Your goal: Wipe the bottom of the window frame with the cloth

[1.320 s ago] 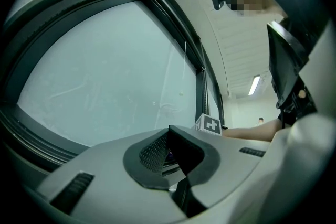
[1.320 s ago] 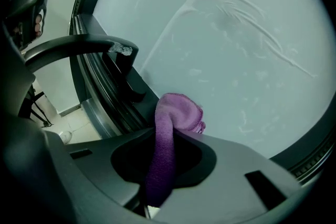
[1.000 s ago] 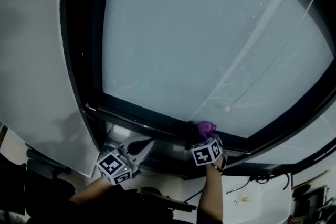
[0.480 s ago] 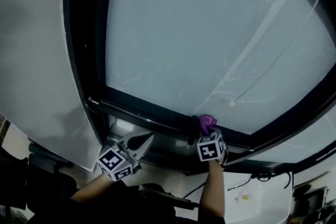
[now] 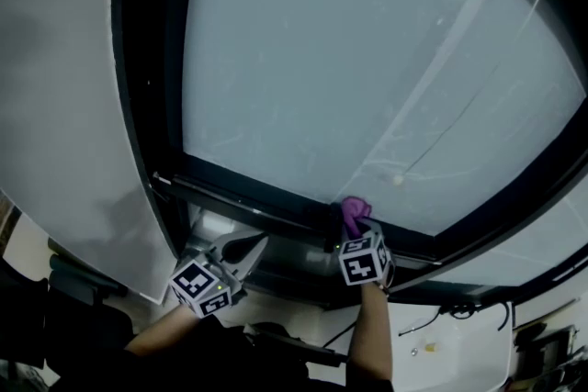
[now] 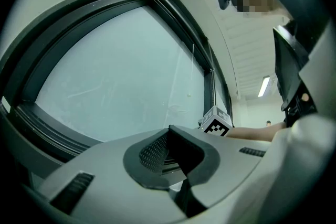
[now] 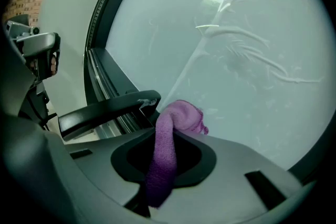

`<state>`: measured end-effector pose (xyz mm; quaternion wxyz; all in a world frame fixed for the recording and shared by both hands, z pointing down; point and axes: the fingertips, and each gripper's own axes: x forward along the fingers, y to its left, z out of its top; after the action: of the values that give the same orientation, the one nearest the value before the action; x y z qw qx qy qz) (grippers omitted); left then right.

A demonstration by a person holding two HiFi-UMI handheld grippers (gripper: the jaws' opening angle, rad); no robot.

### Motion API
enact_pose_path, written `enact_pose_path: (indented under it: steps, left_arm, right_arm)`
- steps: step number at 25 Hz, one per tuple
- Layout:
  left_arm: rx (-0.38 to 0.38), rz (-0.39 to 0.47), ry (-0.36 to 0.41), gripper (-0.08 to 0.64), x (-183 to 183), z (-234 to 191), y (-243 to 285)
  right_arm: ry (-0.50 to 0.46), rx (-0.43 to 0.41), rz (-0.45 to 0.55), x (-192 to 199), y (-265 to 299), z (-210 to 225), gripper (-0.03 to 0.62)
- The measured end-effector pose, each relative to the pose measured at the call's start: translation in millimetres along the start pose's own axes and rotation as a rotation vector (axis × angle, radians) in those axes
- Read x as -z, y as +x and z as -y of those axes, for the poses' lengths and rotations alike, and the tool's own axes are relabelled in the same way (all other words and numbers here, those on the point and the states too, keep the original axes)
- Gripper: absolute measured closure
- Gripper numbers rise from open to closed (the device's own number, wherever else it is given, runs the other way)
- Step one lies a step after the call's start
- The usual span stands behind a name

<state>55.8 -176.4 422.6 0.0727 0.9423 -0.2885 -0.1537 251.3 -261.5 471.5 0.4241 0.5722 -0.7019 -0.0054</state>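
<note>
Right tool (image 7: 167, 162) pinching bunched, fuzzy purple cloth (image 7: 181, 118) at window frame (image 5: 248, 197), left tool (image 6: 173, 160) closed

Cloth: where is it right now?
In the head view, the purple cloth is clamped in the right gripper, against the bottom window frame, near the middle of its length.

Head view faces window (image 5: 349, 69); gripper views closer, apparently sharing it.

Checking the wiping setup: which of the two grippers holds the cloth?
The right gripper, jaws shut on the purple cloth; the left gripper is shut on nothing.
</note>
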Motion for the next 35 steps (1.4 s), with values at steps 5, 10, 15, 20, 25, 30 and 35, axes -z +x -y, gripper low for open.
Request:
enact_pose_path:
  steps: [5, 10, 15, 20, 25, 30, 35]
  left_arm:
    - [-0.014, -0.006, 0.000, 0.568, 0, -2, -3]
    - [-0.027, -0.017, 0.000, 0.568, 2, -5, -9]
    - [-0.019, -0.027, 0.005, 0.568, 2, -3, -10]
    - [0.003, -0.046, 0.011, 0.568, 3, -2, -10]
    - [0.037, -0.071, 0.027, 0.568, 1, -6, -13]
    - [0.075, -0.106, 0.049, 0.568, -2, -17, -18]
    - [0.113, -0.129, 0.054, 0.568, -4, -29, -29]
  right_arm:
    - [0.090, -0.094, 0.043, -11, 3, -11, 0.523]
    - [0.064, -0.097, 0.058, -10, 2, -14, 0.522]
    - [0.076, -0.107, 0.074, -5, -3, -23, 0.522]
    - [0.161, -0.117, 0.135, 6, -3, -36, 0.522]
    - [0.162, 0.007, 0.182, 4, -4, -42, 0.522]
    - [0.267, 0.111, 0.239, 4, -7, -45, 0.522]
    - [0.364, 0.203, 0.274, 1, -10, -52, 0.522]
